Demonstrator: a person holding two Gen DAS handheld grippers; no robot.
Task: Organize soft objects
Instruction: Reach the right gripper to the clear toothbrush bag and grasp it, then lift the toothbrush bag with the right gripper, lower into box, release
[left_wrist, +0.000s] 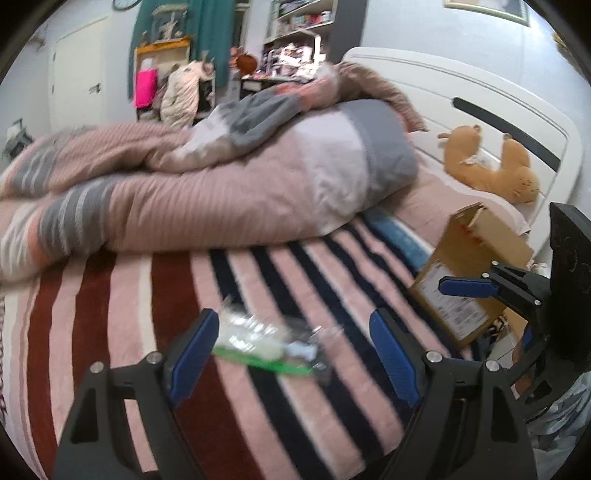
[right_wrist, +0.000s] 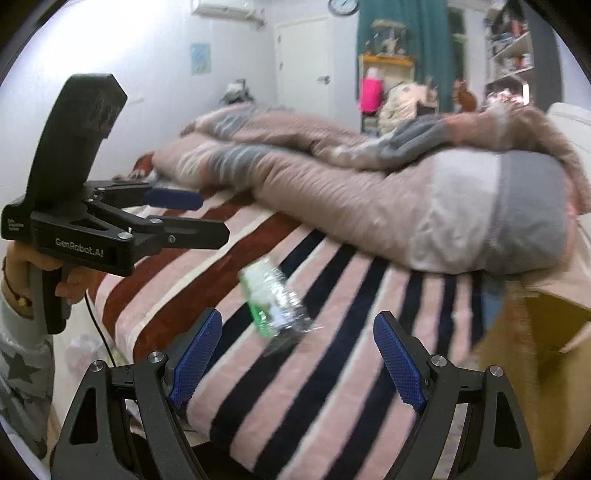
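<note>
Lying on the striped blanket (left_wrist: 258, 280), clear crinkly packet (left_wrist: 266, 345) looks light, soft, slippery; pinch mid-body; left gripper (left_wrist: 291, 354) and right gripper (right_wrist: 297, 356) both wide open, empty.

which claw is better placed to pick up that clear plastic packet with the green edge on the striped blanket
Left, probably. The left claw is open with the packet lying between its fingers. The right claw is open too, but the packet sits ahead of its fingertips.

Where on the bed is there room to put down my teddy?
The striped blanket is bare between the plastic packet and the rolled duvet, and on its red stripes to the left. It is crowded by the headboard: the cardboard box and plush toy sit there.
</note>
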